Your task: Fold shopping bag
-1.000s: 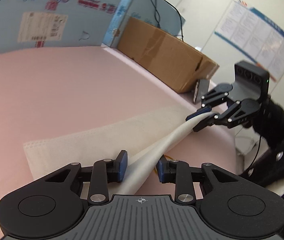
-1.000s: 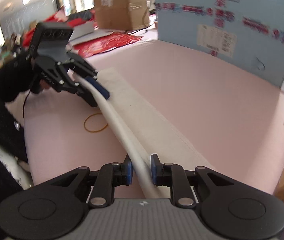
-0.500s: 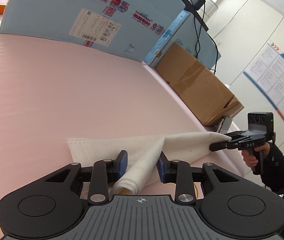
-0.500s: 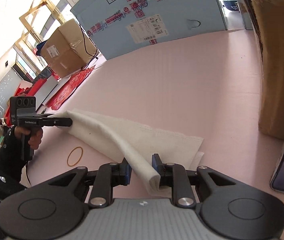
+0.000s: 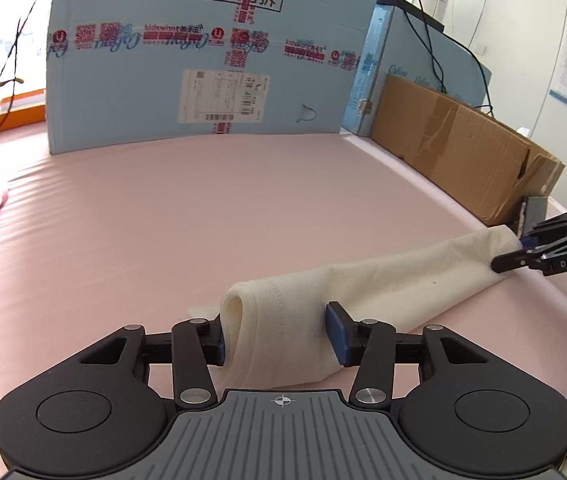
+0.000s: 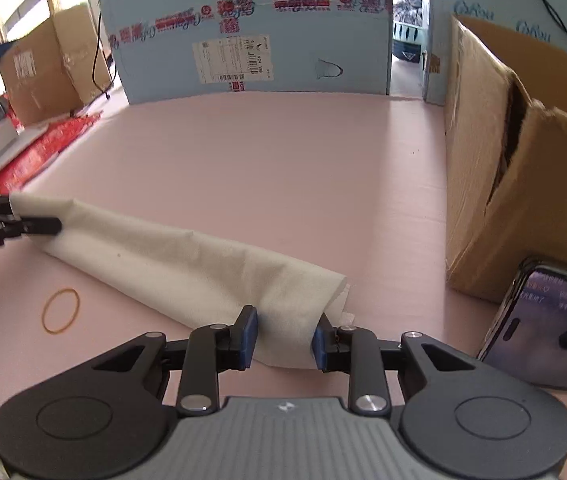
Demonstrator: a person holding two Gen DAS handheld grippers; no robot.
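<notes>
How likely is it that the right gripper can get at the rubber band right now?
Probably yes. The rubber band lies bare on the pink surface, left of the bag. But the right gripper straddles the bag's end, so it must back off first.

Both views sit low and close over the pink tabletop (image 5: 243,216), each looking forward along its own fingers toward the blue carton (image 5: 203,60) upper centre. The left wrist view catches the right gripper (image 5: 523,254) at its right edge. The right wrist view catches the left gripper (image 6: 35,222) at its left edge. Both share the white shopping bag (image 6: 187,268) stretched between them and the brown cardboard box (image 6: 515,168) at right.
</notes>
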